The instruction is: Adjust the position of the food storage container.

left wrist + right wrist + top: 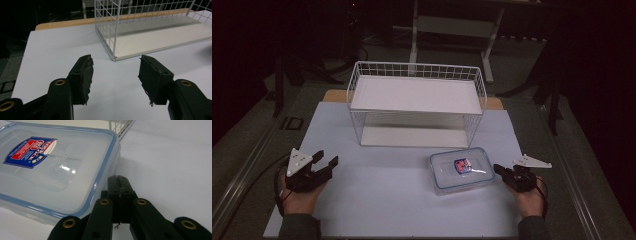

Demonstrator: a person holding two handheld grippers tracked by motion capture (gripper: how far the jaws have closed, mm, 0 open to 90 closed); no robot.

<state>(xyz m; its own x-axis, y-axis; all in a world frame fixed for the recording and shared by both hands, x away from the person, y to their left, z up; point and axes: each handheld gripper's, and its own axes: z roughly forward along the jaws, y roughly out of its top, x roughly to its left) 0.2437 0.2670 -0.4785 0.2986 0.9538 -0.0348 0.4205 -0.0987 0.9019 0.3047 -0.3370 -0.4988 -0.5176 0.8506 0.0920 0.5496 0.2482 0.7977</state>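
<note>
A clear plastic food box (460, 169) with a blue-rimmed lid and a red and blue label lies flat on the white table, right of centre. My right gripper (498, 169) sits just beside its right end, jaws shut with nothing between them; in the right gripper view the closed tips (117, 181) come close to the box (50, 167) at its side wall. My left gripper (325, 162) rests at the front left, jaws wide open and empty, and its pads (85, 75) point toward the white wire rack (150, 30).
The white two-level wire rack (417, 102) stands at the back middle of the table (387, 190). A wooden board edge (334, 95) shows behind it. A dark floor with frame legs lies beyond.
</note>
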